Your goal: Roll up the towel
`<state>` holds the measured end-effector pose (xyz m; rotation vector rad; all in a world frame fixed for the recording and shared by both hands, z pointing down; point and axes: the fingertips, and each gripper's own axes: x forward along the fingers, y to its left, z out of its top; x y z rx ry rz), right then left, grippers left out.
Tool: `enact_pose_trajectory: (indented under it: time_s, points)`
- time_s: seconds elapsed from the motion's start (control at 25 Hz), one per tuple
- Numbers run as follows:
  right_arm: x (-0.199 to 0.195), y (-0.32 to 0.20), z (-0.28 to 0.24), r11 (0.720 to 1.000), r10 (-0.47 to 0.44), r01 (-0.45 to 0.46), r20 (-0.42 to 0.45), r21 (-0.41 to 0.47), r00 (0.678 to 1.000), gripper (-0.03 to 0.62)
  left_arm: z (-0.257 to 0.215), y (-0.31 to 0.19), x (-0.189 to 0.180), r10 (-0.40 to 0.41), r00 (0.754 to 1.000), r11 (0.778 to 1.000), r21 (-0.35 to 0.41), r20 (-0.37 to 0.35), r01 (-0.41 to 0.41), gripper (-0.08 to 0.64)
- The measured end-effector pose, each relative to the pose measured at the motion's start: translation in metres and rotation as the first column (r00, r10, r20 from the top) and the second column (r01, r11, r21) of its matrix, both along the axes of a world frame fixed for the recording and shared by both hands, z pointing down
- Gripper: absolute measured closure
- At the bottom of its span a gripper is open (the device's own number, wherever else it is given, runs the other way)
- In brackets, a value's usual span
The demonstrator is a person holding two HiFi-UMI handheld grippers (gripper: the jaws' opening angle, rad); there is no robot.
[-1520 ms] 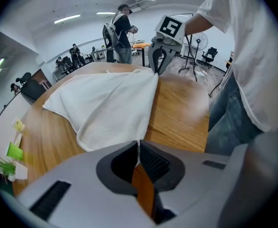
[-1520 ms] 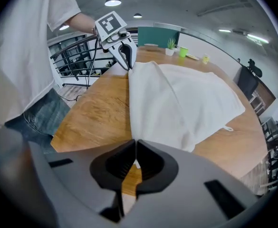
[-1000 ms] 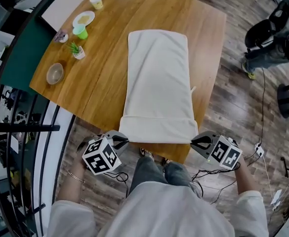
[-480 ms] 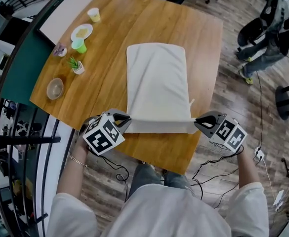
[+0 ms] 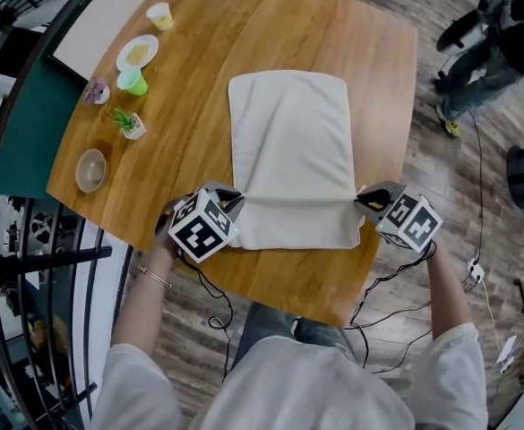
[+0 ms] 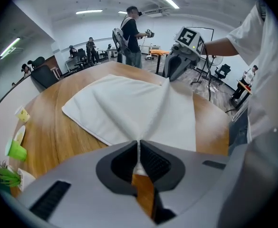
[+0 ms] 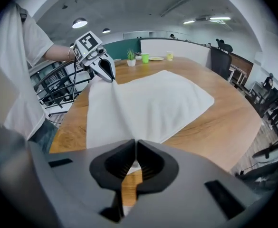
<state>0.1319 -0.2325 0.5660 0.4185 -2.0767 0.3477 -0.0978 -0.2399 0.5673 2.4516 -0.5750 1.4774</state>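
**Across the worktop (image 5: pixel 288 25), a towel (image 5: pixel 290 141) mid-fold**

Near the person's side of the wood, the white towel lies flat, its near end doubled over. It looks soft, light and limp, best held at the side edges. The left tool (image 5: pixel 235 197) and right tool (image 5: pixel 362 200) are each clamped on the fold's ends. A second ago that fold sat at the worktop's near edge.

Wooden table (image 5: pixel 199 79) — green cup (image 5: pixel 133 82), plate (image 5: pixel 137 52), bowl (image 5: pixel 90 169)

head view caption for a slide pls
Left tool and right tool pinch opposite edges of a white cloth towel, ridge taut between them, on a wooden table.
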Motion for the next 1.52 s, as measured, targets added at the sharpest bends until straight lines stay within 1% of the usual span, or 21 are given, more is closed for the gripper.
enact_pose_trajectory:
  time_s: [0.12, 0.32, 0.52, 0.64, 0.8, 0.88, 1.0, 1.08, 1.16, 1.24, 1.28, 1.36, 1.4, 1.44, 1.52]
  points:
    - [0.001, -0.009, 0.012, 1.0, 0.01, -0.01, -0.018, -0.009, 1.0, 0.575, 0.01, -0.008, 0.0, -0.002, 1.0, 1.0, -0.001, 0.006, 0.002, 0.541]
    - [0.002, -0.017, 0.022, 0.999, 0.037, -0.037, -0.034, 0.007, 0.999, 0.566, 0.019, -0.017, 0.0, -0.028, 1.0, 1.0, 0.015, 0.002, 0.028, 0.531]
    - [0.004, -0.02, 0.026, 0.998, 0.057, -0.056, -0.04, 0.036, 0.998, 0.541, 0.022, -0.023, -0.006, -0.081, 0.996, 0.996, 0.028, -0.027, 0.082, 0.478]
    - [0.006, -0.023, 0.022, 0.996, 0.08, -0.078, -0.026, 0.052, 0.996, 0.517, 0.018, -0.025, -0.009, -0.1, 0.994, 0.994, 0.036, -0.043, 0.102, 0.462]
    - [0.015, -0.021, 0.003, 0.991, 0.119, -0.12, 0.02, 0.066, 0.993, 0.475, 0.0, -0.021, -0.019, -0.122, 0.99, 0.989, 0.068, -0.073, 0.127, 0.46]
    - [0.019, -0.013, -0.01, 0.989, 0.12, -0.123, 0.039, 0.08, 0.992, 0.465, -0.012, -0.012, -0.024, -0.112, 0.99, 0.988, 0.095, -0.082, 0.12, 0.46]
    - [0.021, 0.002, -0.03, 0.988, 0.098, -0.103, 0.051, 0.114, 0.994, 0.457, -0.032, 0.012, -0.024, -0.058, 0.995, 0.988, 0.138, -0.083, 0.069, 0.46]
    - [0.019, 0.015, -0.041, 0.989, 0.072, -0.079, 0.063, 0.122, 0.995, 0.454, -0.043, 0.035, -0.019, -0.002, 0.996, 0.989, 0.145, -0.089, 0.015, 0.462]
    - [0.008, 0.035, -0.047, 0.993, 0.015, -0.024, 0.081, 0.111, 0.997, 0.456, -0.046, 0.064, -0.008, 0.073, 0.993, 0.99, 0.131, -0.095, -0.06, 0.462]
    - [-0.009, 0.065, -0.043, 0.993, -0.085, 0.078, 0.07, 0.092, 0.994, 0.455, -0.039, 0.092, 0.003, 0.15, 0.986, 0.984, 0.114, -0.078, -0.14, 0.46]
    - [-0.017, 0.079, -0.037, 0.986, -0.144, 0.14, 0.045, 0.085, 0.989, 0.454, -0.032, 0.102, 0.007, 0.178, 0.982, 0.979, 0.112, -0.058, -0.17, 0.46]
    - [-0.027, 0.102, -0.02, 0.966, -0.245, 0.245, -0.02, 0.079, 0.969, 0.431, -0.016, 0.111, 0.011, 0.2, 0.98, 0.973, 0.124, -0.016, -0.196, 0.46]
    - [-0.029, 0.108, -0.011, 0.958, -0.275, 0.278, -0.046, 0.075, 0.96, 0.428, -0.009, 0.112, 0.012, 0.199, 0.98, 0.971, 0.134, 0.001, -0.197, 0.46]
    - [-0.029, 0.111, -0.003, 0.952, -0.295, 0.299, -0.07, 0.071, 0.953, 0.428, -0.002, 0.11, 0.011, 0.195, 0.981, 0.97, 0.145, 0.018, -0.195, 0.46]
    - [-0.024, 0.109, 0.014, 0.943, -0.316, 0.325, -0.125, 0.068, 0.941, 0.408, 0.01, 0.102, 0.007, 0.189, 0.98, 0.967, 0.164, 0.056, -0.196, 0.46]
